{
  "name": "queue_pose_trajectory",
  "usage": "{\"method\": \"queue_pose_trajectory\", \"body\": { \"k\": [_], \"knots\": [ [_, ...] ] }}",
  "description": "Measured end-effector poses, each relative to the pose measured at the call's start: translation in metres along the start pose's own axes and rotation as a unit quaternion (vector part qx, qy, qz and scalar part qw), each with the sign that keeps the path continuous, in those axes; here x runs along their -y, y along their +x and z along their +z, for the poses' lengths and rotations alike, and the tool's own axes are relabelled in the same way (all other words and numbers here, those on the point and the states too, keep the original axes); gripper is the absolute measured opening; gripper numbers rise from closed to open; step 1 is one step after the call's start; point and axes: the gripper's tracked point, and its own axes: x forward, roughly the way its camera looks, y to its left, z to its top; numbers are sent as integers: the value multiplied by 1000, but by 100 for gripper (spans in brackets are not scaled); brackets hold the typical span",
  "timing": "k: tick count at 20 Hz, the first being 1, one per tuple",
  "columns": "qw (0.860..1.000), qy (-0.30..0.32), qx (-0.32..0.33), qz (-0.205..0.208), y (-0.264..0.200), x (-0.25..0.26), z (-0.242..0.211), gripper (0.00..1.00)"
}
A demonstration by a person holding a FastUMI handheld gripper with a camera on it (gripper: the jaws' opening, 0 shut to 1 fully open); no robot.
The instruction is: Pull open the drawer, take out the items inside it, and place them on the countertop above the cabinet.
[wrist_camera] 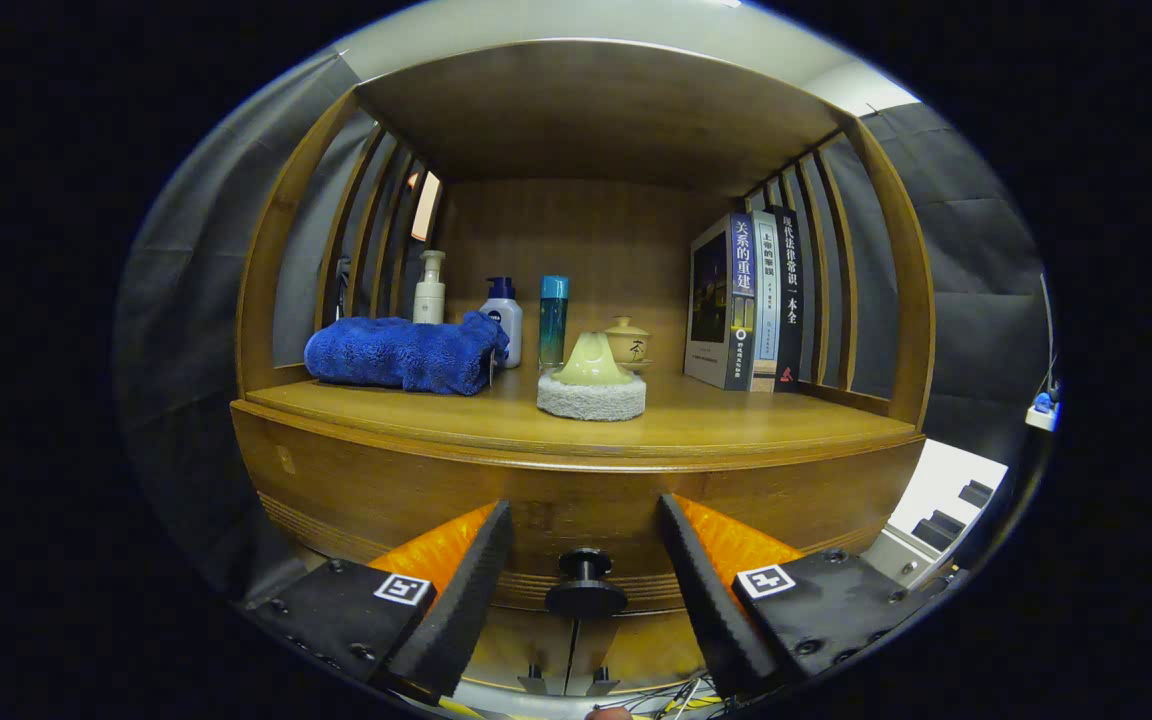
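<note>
Claw (586,585) spread wide, fingers (466,590) either side of the drawer knob (586,585), not touching it. Knob is black, round, stem pointing straight out toward the camera, sitting btwn the fingertips. Drawer (576,500) shut, front flush w/ the cabinet, its long axis running left-right under the table (736,425) edge.

On the table, inside the wooden alcove: blue towel (404,352) folded/rolled, long axis left-right, at left. Behind it a cream pump bottle (428,287), upright; next right a white bottle (502,315) w/ dark blue cap, upright, just beside the towel's right end; then a teal tube (553,320), upright. Front centre: grey pad (591,395) w/ a pale yellow-green cone (591,362) on top, tip up. Behind that, a small lidded cup (628,342). Right side: books (751,300) standing upright, spines facing out, against the slatted side wall.

Contents of drawer can't be seen.
</note>
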Motion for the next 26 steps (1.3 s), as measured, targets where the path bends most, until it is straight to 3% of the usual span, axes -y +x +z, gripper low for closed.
{"method": "queue_pose_trajectory", "body": {
  "k": [5,13,26],
  "knots": [
    [999,1,39,1,-19,6,37,97],
    [995,-6,97,39,-110,9,114,98],
    [991,-13,96,97,-236,-7,140,98]
  ]
}}
